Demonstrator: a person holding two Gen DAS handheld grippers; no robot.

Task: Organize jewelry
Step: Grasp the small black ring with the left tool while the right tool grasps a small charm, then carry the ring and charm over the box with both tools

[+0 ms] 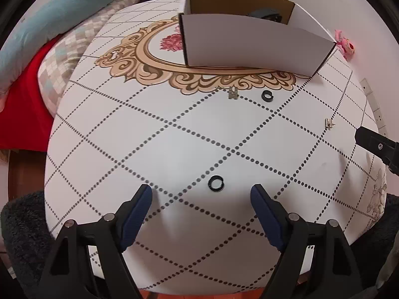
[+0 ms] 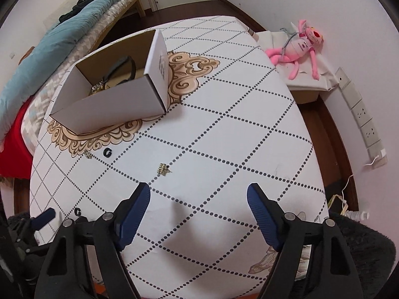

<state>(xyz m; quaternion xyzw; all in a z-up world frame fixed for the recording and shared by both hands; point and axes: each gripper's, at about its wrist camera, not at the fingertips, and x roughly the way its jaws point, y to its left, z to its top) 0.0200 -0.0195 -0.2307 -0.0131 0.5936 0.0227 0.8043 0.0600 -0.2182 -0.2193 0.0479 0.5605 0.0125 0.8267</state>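
Jewelry like your small black ring sits near the white cardboard box; left gripper and right gripper are wide, holding nothing; the ring could slide away if pinched crooked.

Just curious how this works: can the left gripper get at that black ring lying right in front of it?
Probably yes. The left gripper is open, the black ring lies flat on the table just ahead between its fingertips, and nothing stands between them.

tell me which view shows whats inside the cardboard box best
The right wrist view: it looks down into the cardboard box, showing a dark strap and sparkly jewelry. The left wrist view shows mostly its white outer wall, with only a dark glimpse inside.
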